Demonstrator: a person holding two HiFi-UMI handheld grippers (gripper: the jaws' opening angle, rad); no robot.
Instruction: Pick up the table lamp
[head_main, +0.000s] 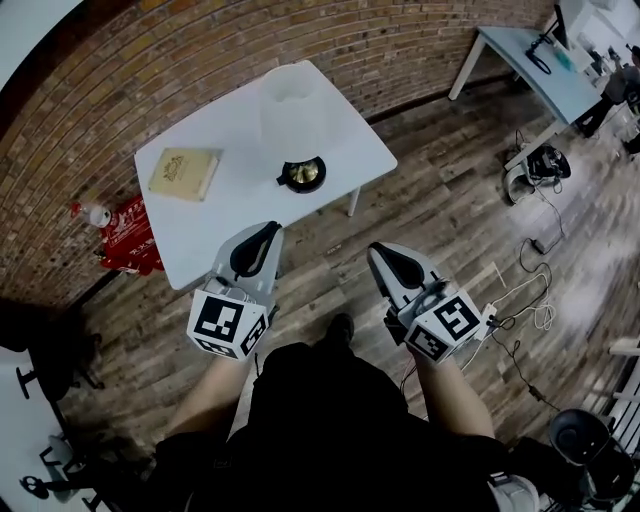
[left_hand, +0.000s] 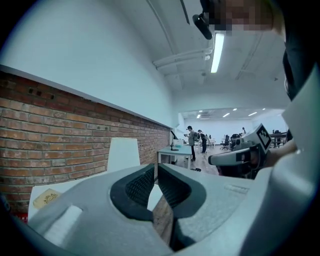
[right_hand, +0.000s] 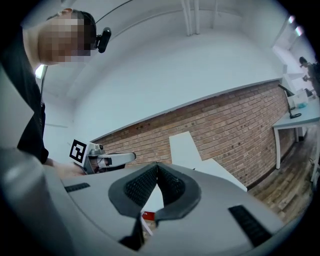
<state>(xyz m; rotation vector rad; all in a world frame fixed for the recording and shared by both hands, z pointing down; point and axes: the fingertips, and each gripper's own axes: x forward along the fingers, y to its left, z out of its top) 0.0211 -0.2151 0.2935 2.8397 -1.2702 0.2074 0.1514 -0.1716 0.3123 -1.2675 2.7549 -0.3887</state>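
**At the near edge of the table, both tongs shut and empty**

Over that near edge the left gripper has its ribbed dark pads pressed together with nothing between them. The right gripper is beside it, off the table's near-right edge and above the wooden floor. Its jaws meet at the tips in the same way, and they too are empty. Both tools point roughly level toward the table and the brick wall behind it. Each has its marker cube at the end nearest the person.

The table lamp stands upright on the table, well apart from both grippers. Its base is near the middle of the surface, a little toward the right corner. The shade is plain white and tapers, narrower at the top than at the bottom. The base is a small dark disc with a brass-coloured centre.

Two bare forearms reach forward from the dark-clothed body, side by side and slightly spread, one behind each gripper.

A tan book lies flat near the table's left corner. A red bag sits on the floor off the left edge, against the wall.
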